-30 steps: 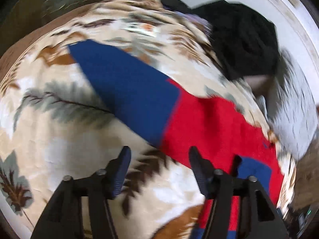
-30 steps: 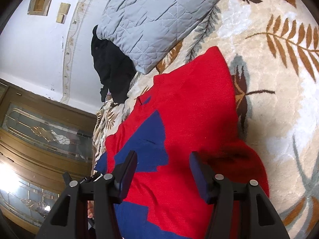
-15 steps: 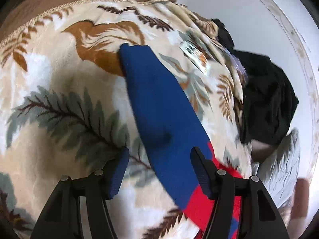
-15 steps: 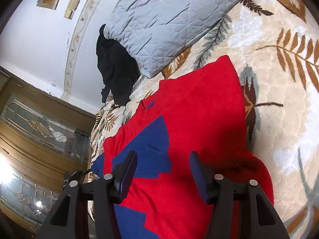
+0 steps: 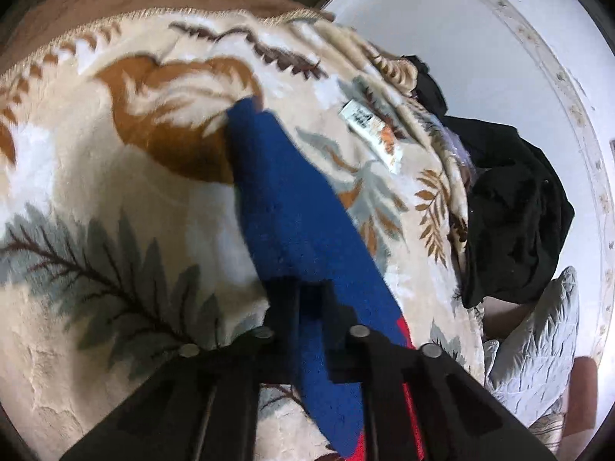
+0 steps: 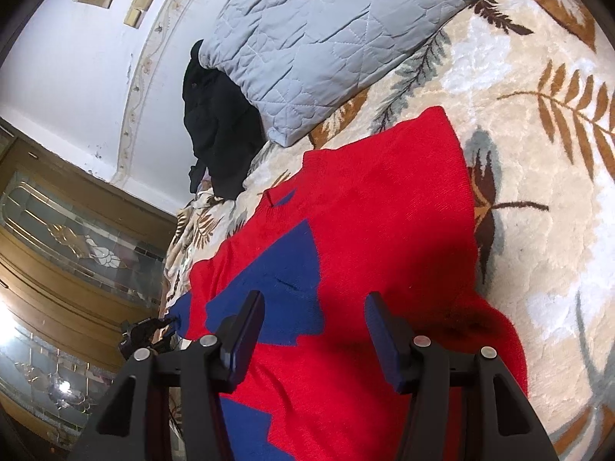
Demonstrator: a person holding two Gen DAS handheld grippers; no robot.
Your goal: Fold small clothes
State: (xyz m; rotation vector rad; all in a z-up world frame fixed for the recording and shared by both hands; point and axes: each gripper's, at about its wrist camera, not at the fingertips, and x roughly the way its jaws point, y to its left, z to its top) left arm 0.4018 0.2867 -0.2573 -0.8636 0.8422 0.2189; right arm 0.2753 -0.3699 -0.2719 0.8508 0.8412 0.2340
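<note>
Having just closed on the blue sleeve (image 5: pixel 296 223) near the bed's edge, left tongs (image 5: pixel 312 330) can fold it onto the red sweater (image 6: pixel 384 230) w/ right tongs (image 6: pixel 313 330) still open, empty above it.

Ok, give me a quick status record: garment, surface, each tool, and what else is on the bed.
garment: red and blue sweater, spread flat on the blanket, blue sleeve stretched out to the side
surface: leaf-print plush blanket
left tool: has just been closing, now shut on the blue sleeve partway along it
right tool: open, hovering over the sweater body, nothing held
other items: grey quilted pillow and black garment by the wall
fold: not yet begun
</note>
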